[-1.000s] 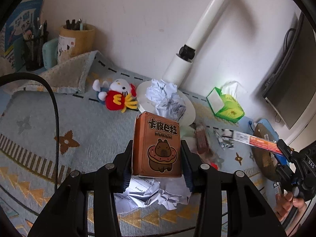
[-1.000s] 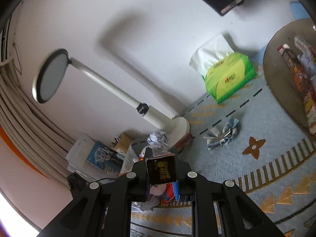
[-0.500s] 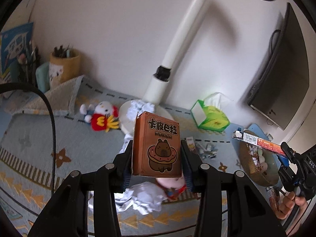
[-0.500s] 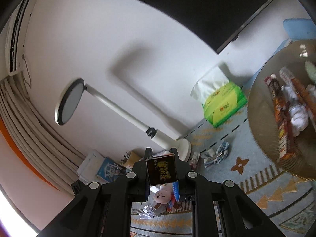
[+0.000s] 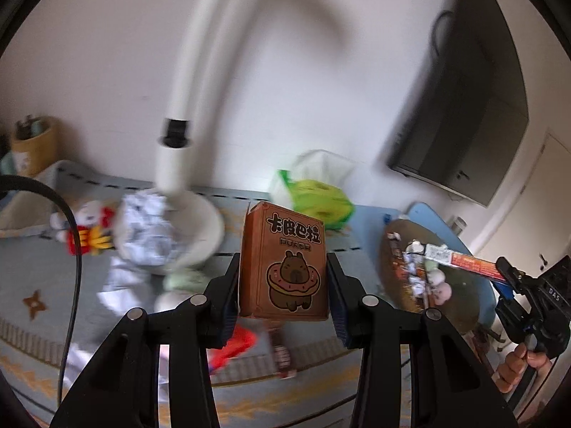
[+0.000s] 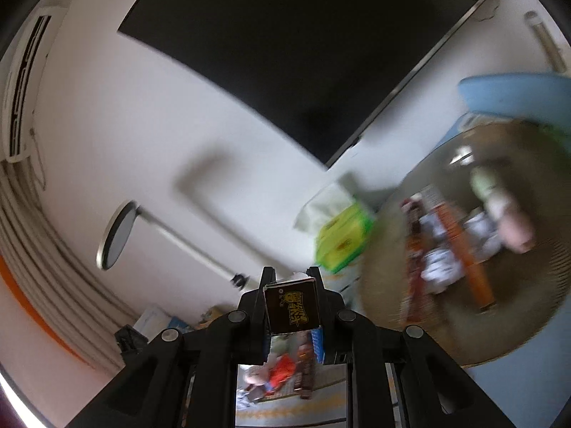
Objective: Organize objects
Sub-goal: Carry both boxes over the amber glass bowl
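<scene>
One brown card box (image 5: 283, 262), capybara-and-doughnut print, upright, clamped between the pads of the left gripper (image 5: 283, 287) and carried clear above the patterned cloth (image 5: 35, 271); its lower edge sits at the fingertips, its top well above them. One long orange snack pack (image 5: 460, 259), gripped at one end by the right gripper (image 5: 508, 274), jaws closed on it; its free end reaches over the tray (image 5: 460, 306). In the right wrist view the pack is seen end-on as a dark printed face (image 6: 292, 308) between the fingers. One person's hand (image 5: 517, 367) on the right gripper's handle at the far right. One round brown tray at the right end of the table, holding several wrappers and small items, too blurred to count; part of its near floor is bare. One green tissue pack (image 5: 317, 201) at the back edge, behind the box. One white lamp base (image 5: 192, 228) left of the box, with one wad of crumpled paper (image 5: 146, 228) against it. One plush toy (image 5: 84, 226) farther left. One pen cup (image 5: 32, 146) at the back left corner. One red item (image 5: 237, 347) and one dark wrapper (image 5: 282, 355) on the cloth below the left gripper. The cloth's front strip lies open. One dark screen (image 6: 303, 46) on the wall.
</scene>
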A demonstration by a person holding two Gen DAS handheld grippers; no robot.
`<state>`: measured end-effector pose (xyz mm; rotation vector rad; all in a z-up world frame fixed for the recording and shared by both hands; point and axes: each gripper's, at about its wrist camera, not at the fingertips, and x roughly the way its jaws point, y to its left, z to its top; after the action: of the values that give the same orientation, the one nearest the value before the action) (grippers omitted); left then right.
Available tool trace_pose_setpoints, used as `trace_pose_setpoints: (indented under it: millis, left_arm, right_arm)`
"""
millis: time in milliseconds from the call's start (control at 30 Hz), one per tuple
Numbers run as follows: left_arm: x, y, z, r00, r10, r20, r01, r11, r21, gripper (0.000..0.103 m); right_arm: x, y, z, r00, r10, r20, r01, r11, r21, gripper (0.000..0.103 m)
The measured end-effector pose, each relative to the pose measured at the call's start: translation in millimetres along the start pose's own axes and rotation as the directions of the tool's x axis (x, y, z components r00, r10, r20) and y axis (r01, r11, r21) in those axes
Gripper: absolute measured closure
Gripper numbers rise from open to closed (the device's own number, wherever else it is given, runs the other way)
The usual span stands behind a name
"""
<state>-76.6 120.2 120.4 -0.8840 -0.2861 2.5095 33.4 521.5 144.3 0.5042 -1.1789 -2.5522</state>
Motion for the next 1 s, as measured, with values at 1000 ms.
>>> trace_pose_setpoints:
  millis: [1000]
  left_arm:
    - [91.8, -192.9, -31.0, 0.947, -0.264, -0.183, 0.307, 0.911, 0.276, 0.063]
  right_arm:
    - [-61.2, -105.4, 78.2, 0.947, -0.254, 0.195, 0.215, 0.956, 0.202, 0.086]
